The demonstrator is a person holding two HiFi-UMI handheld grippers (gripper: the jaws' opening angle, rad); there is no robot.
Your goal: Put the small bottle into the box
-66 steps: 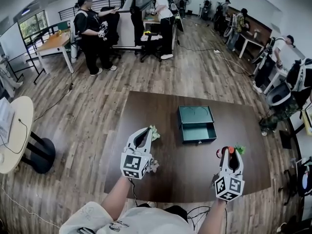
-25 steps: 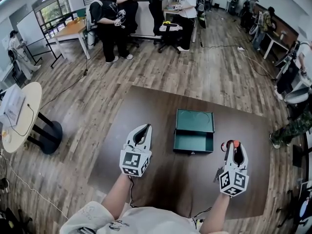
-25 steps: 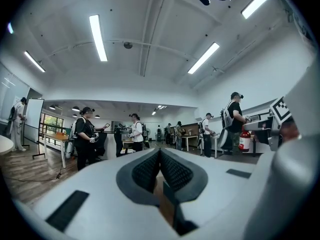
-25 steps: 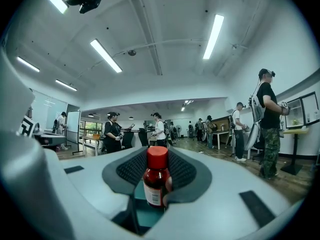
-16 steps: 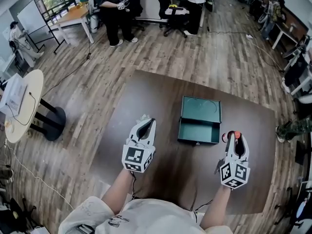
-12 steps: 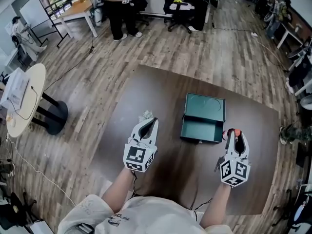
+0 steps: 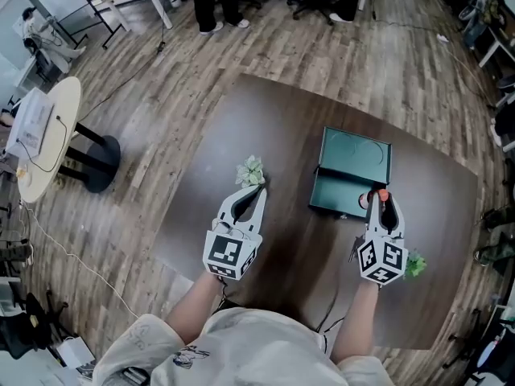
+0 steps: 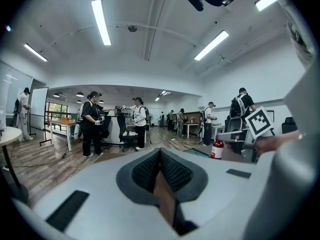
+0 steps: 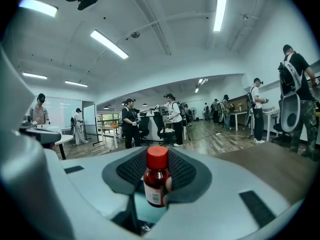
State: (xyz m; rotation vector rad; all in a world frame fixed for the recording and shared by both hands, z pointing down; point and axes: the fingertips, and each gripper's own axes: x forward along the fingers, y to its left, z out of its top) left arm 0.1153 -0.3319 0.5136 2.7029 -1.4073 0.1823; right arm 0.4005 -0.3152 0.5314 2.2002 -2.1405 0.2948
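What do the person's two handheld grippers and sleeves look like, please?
The left gripper and right gripper are white plastic shells tapering to two curved jaws lined with dark ribbed pads. Each carries a cube of black-and-white square markers at its rear. A thin dark cable trails from the left one. The person wears a pale printed short-sleeved shirt.

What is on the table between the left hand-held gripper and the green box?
Nothing: in the head view, only bare brown table lies between the left hand-held gripper and the green box.

The right gripper point(image 7: 380, 203) has carried the small bottle point(image 7: 384, 194) up to the box point(image 7: 356, 153).
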